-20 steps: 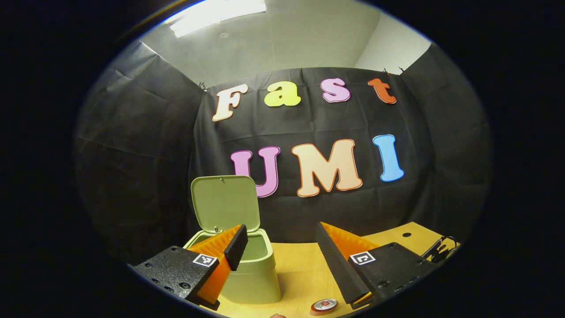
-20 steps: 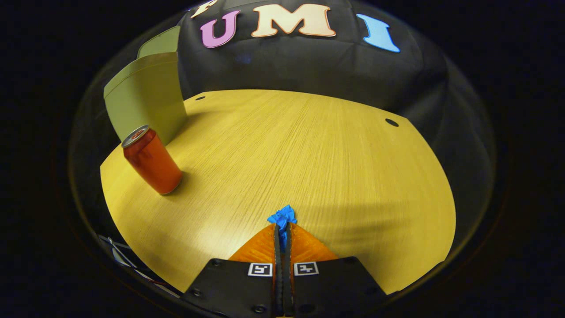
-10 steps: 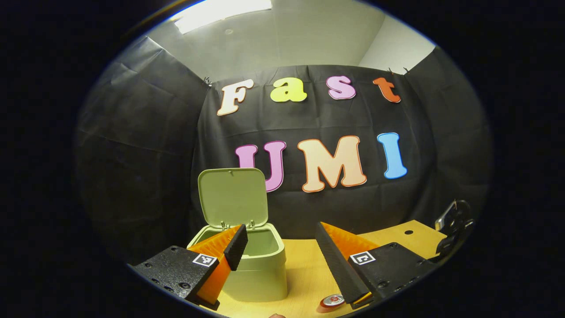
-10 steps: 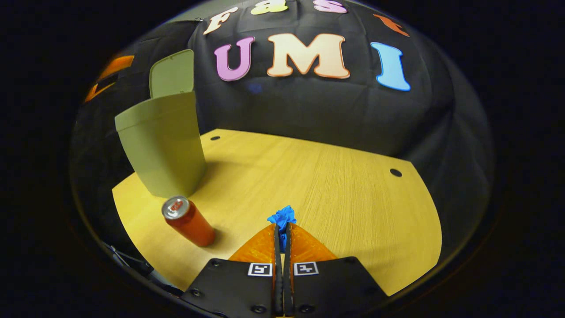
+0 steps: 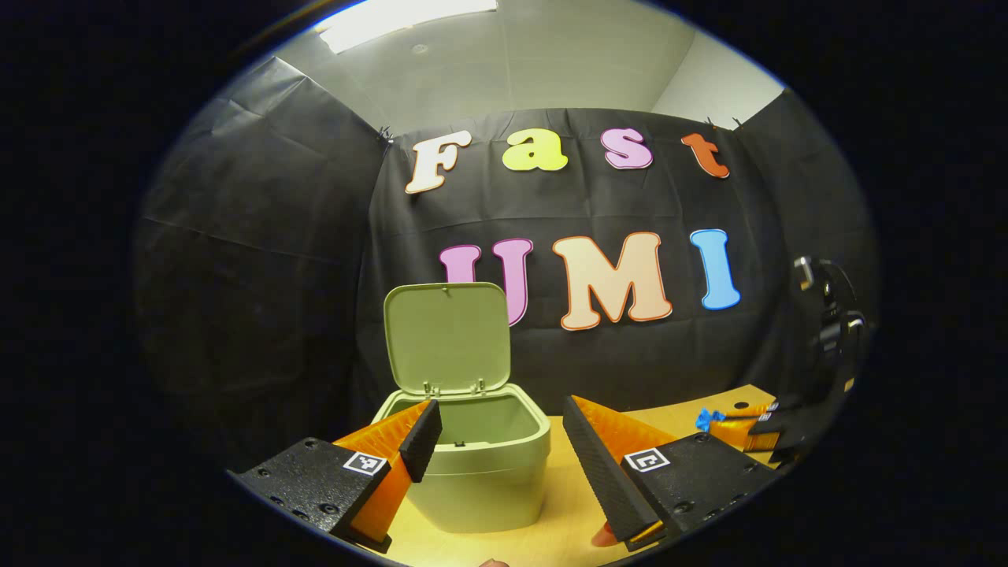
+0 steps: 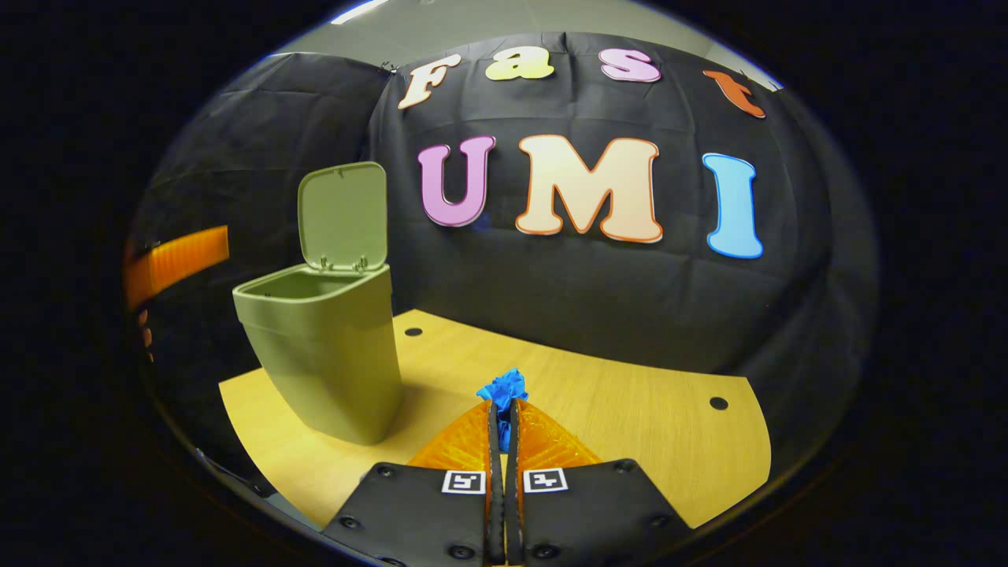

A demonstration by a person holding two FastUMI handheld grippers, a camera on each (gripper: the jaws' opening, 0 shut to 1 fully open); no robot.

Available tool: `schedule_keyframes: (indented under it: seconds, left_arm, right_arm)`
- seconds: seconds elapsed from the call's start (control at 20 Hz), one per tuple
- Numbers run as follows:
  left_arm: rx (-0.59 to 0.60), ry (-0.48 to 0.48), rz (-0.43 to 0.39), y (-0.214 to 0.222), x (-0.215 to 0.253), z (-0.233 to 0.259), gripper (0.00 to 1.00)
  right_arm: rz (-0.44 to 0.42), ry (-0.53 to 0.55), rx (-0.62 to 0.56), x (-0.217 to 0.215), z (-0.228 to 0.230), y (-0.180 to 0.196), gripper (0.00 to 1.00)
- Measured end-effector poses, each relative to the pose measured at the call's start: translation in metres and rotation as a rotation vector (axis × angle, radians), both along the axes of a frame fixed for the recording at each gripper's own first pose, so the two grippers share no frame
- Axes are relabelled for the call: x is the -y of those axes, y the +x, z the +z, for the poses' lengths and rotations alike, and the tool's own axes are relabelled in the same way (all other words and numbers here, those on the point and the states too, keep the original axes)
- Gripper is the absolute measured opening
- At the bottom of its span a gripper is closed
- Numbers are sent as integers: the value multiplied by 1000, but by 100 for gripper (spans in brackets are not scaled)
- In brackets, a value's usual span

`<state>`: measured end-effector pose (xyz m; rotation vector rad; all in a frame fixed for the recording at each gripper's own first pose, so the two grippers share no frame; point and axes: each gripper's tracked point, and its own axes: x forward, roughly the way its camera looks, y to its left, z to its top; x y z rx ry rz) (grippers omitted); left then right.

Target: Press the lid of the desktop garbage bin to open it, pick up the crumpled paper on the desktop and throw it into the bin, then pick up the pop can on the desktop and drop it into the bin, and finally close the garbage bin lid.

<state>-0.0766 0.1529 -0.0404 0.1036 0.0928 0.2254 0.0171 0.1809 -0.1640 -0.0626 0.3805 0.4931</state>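
1. Right claw [image 6: 502,409] is clamped on the blue crumpled paper [image 6: 504,387]; only a tuft shows, so it could slip out short of the bin.
2. Left claw [image 5: 498,425], fingers apart, holds nothing.
3. The bin [image 6: 327,346] stands at ten o'clock, lid [image 6: 343,216] up.
4. Wooden surface [image 6: 630,409]; black cloth wall [image 6: 598,291] behind.

A light wooden tabletop [image 6: 630,394] with small dark round holes [image 6: 718,403] near its edges is running up to the black cloth wall [image 6: 598,291], which is hanging in folds. A ceiling light [image 5: 402,12] is glowing above a pale ceiling [image 5: 535,71].
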Motion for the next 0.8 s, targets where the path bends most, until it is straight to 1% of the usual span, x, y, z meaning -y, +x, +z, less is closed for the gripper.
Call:
schedule_keyframes:
  seconds: [0.15,0.4,0.5,0.7,0.8]
  left_arm:
    - [-4,-6,15,-3,-17,-4,94]
    - [-13,1,41,-7,-53,-9,94]
    - [-18,7,51,-8,-68,-12,95]
    - [-36,3,74,-12,-99,-21,93]
    - [-44,3,84,-14,-112,-25,95]
  right_arm:
    - [38,53,48,-37,33,9,3]
    - [110,133,74,-104,63,5,3]
    - [139,158,79,-131,66,3,3]
    - [202,169,85,-178,66,-6,3]
    - [230,185,82,-200,65,-8,3]
